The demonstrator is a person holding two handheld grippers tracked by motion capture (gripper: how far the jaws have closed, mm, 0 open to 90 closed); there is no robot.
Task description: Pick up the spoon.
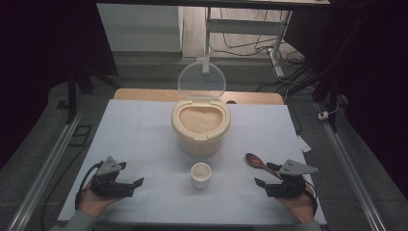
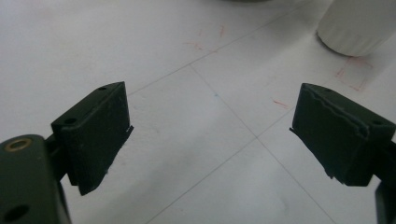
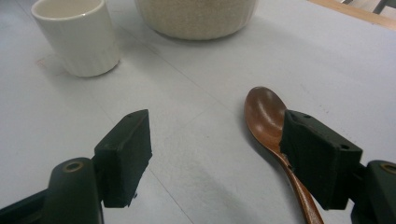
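A cream container of rice (image 1: 200, 126) stands at the table's middle with its clear lid (image 1: 201, 80) flipped up behind it. In front of it stands a small white cup (image 1: 201, 174), seen too in the left gripper view (image 2: 355, 23) and the right gripper view (image 3: 77, 35). A brown wooden spoon (image 1: 257, 162) lies at the right, bowl up; its handle runs under my right gripper's right jaw (image 3: 264, 114). My right gripper (image 1: 263, 186) is open just beside the spoon, holding nothing. At the left, my left gripper (image 1: 136, 186) rests open over bare table.
A white sheet (image 1: 144, 139) covers the table, with a wooden edge (image 1: 144, 95) at the back. Metal rails run along both sides. Cables and a frame leg (image 1: 276, 57) sit on the floor beyond.
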